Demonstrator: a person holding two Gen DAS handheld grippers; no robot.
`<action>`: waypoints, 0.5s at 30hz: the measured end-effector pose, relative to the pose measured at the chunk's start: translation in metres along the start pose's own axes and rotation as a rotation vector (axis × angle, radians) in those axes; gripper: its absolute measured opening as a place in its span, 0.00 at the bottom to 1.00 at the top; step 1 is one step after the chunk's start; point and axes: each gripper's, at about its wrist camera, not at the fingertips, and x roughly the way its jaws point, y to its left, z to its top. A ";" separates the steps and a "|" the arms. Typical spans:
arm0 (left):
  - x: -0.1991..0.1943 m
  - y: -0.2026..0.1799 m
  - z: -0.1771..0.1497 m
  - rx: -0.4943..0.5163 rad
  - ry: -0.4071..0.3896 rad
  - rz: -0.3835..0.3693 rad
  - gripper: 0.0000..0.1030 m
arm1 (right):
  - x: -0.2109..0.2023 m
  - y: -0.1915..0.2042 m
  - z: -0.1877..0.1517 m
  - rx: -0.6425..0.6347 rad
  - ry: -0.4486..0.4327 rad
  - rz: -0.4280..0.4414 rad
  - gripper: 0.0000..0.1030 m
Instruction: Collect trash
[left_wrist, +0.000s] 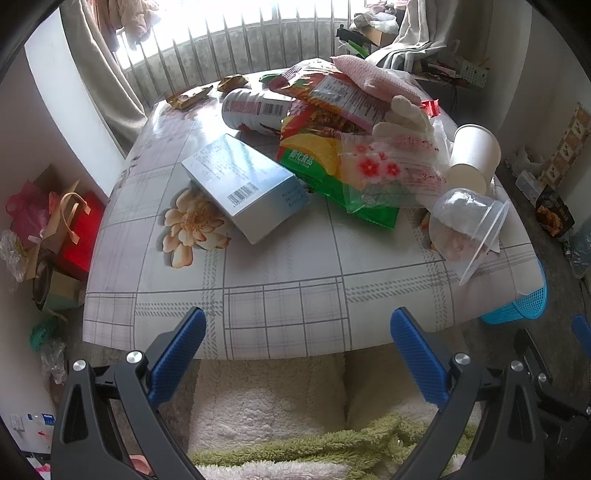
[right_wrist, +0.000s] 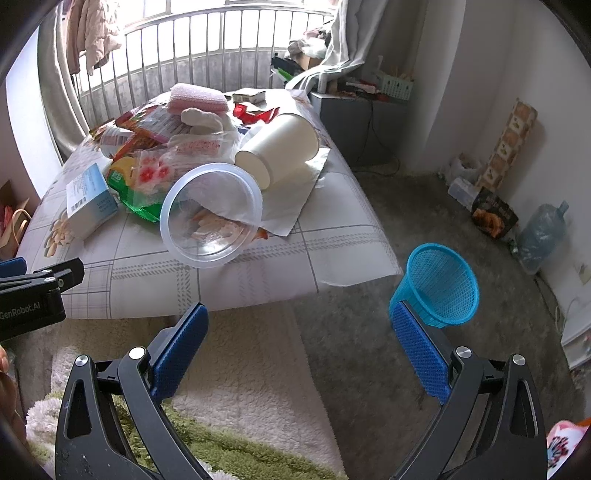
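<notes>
Trash lies heaped on a low table with a checked flower cloth. A pale blue box, a green and red snack bag, a can on its side, white paper cups and a clear plastic tub are in the pile. A blue mesh basket stands on the floor right of the table. My left gripper hangs open before the table's near edge, holding nothing. My right gripper is open too, between table and basket.
Gift bags and a red box crowd the floor left of the table. A white and green fluffy rug lies below both grippers. A water bottle and boxes line the right wall. A railing and curtains stand behind.
</notes>
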 end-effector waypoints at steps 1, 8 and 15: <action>0.000 0.000 0.000 0.000 0.000 0.000 0.95 | 0.001 0.001 0.000 0.000 0.002 0.000 0.93; 0.002 0.001 0.000 -0.005 0.004 -0.001 0.95 | 0.001 0.001 0.000 -0.001 0.002 0.000 0.93; 0.005 0.005 0.000 -0.015 0.011 -0.004 0.95 | 0.001 0.001 -0.001 -0.001 0.004 0.000 0.93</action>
